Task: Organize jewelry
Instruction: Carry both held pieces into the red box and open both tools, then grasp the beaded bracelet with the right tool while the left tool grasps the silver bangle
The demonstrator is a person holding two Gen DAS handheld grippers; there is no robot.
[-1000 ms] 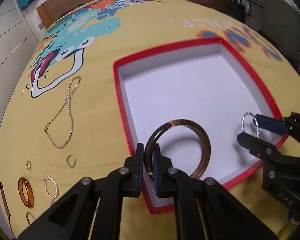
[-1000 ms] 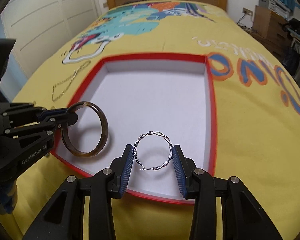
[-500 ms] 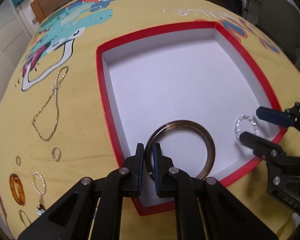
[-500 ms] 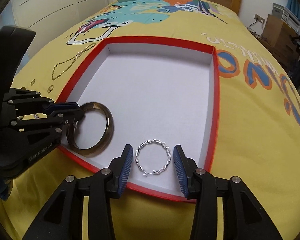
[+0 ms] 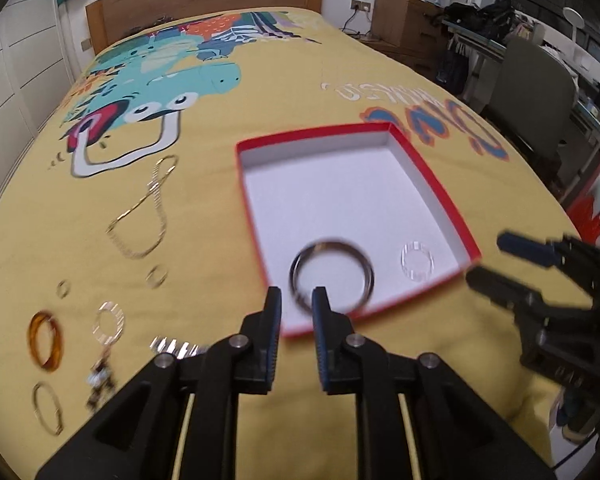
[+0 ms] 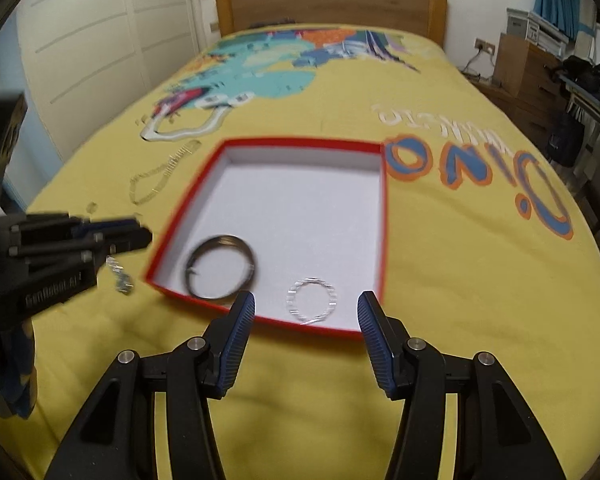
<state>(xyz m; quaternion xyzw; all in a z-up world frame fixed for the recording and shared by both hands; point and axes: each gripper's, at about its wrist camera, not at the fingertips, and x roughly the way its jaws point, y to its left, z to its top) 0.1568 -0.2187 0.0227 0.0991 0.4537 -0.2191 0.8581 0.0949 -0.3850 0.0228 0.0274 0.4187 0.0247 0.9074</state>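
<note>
the bed [image 5: 340,92] with its yellow dinosaur cover carries everything, and it stretches away ahead of both grippers, headboard at the far end

the red box [image 6: 383,216] lies flat ahead of the right gripper [image 6: 306,318], its near wall just beyond the fingertips and its long axis running away from them toward the headboard; it looks placed centrally so either hand can drop pieces into it, which i take to be its job as the collecting tray

the left gripper [image 5: 296,312] is open a little and holds nothing, its tips over the box's near left corner; the right gripper is spread wide, also empty, and sits on the near side of the box wall

the dark bangle [image 5: 332,278] lies flat on the white floor of the box just ahead of the left gripper's tips, opening facing up, so it has no real long axis

the silver twisted hoop [image 6: 311,300] lies flat too, framed between the right gripper's fingers and beyond them, beside the bangle but apart from it

out to the left of the left gripper, loose on the cover, are the gold chain [image 5: 142,216] looped with its length running away from the gripper, an amber ring [image 5: 46,340], another silver hoop [image 5: 109,323] and small rings [image 5: 157,276], apparently waiting their turn
</note>
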